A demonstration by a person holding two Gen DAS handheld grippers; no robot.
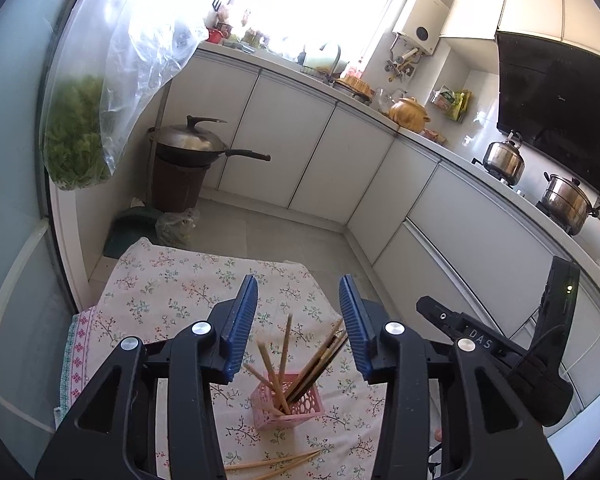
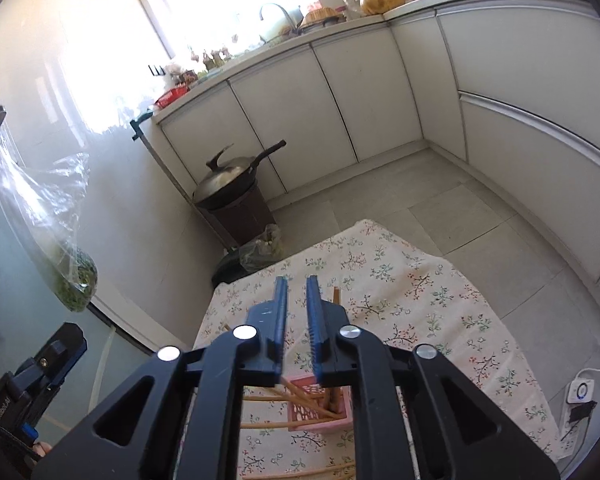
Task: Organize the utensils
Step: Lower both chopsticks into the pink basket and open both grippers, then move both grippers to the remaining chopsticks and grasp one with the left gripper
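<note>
A pink lattice holder (image 1: 290, 406) stands on a floral cloth (image 1: 172, 284) and holds several chopsticks (image 1: 286, 364), pale and dark, leaning out of it. More pale chopsticks (image 1: 274, 462) lie loose on the cloth in front of it. My left gripper (image 1: 298, 292) is open and empty above the holder. In the right wrist view the holder (image 2: 320, 410) sits below my right gripper (image 2: 297, 292), whose jaws stand a narrow gap apart with nothing between them. Loose chopsticks (image 2: 260, 424) lie beside the holder. The right gripper body (image 1: 540, 360) shows at right in the left wrist view.
A wok with lid (image 1: 192, 146) rests on a brown bin (image 1: 178, 188) beyond the table. A hanging plastic bag of greens (image 1: 78, 136) is at left. White cabinets (image 1: 380, 168) run along the back and right, with pots (image 1: 566, 202) on the stove.
</note>
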